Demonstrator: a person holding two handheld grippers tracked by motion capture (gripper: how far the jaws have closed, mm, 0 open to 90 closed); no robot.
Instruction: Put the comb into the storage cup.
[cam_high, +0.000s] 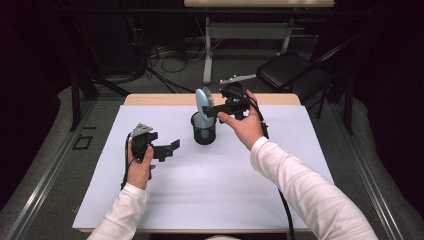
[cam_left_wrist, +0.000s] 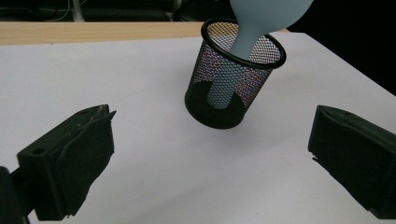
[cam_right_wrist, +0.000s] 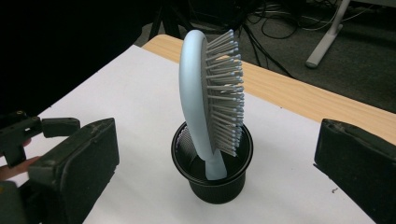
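Standing handle-down in mesh cup (cam_right_wrist: 212, 170), hairbrush (cam_right_wrist: 210, 100); head cropped in left gripper view.

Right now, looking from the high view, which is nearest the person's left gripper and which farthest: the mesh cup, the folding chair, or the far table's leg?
1. Mesh cup, holding a blue hairbrush, just right of the left gripper on the white mat.
2. Far table's leg, on the floor beyond the table's far edge.
3. Folding chair, off to the far right.

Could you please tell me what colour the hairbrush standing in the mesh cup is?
The hairbrush is pale blue, with grey bristles; the right gripper view shows it best.
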